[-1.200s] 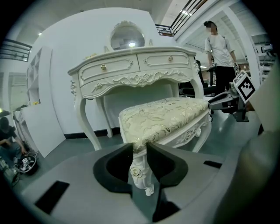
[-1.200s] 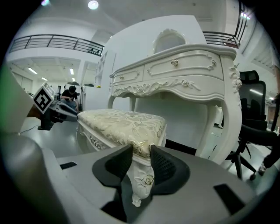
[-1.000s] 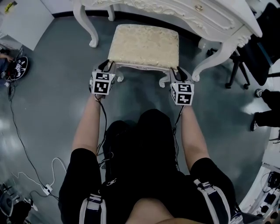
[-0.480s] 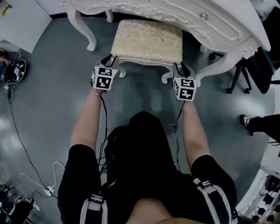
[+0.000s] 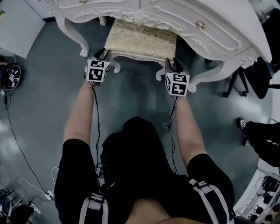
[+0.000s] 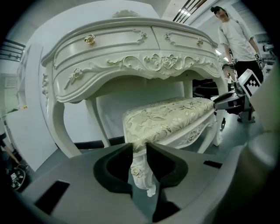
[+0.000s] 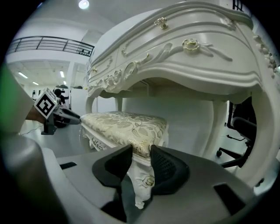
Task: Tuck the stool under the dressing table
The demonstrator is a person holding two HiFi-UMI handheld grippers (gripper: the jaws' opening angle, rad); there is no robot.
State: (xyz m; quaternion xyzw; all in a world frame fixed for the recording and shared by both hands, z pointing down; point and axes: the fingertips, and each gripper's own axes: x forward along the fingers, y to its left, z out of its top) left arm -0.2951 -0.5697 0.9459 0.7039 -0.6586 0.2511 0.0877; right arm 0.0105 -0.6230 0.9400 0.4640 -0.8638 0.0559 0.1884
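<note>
The stool (image 5: 142, 40) stands partly beneath the dressing table (image 5: 183, 19) with its near edge poking out, so I'd say a little more pushing is needed; the left gripper (image 6: 139, 159) is clamped on the front left leg's top, the right gripper (image 7: 141, 165) on the front right corner; only the gripper views show those grips and the space underneath; the head view shows the overlap.

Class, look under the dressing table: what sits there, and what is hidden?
The cushioned stool sits partly under the dressing table. In the head view the table covers its far edge.
</note>
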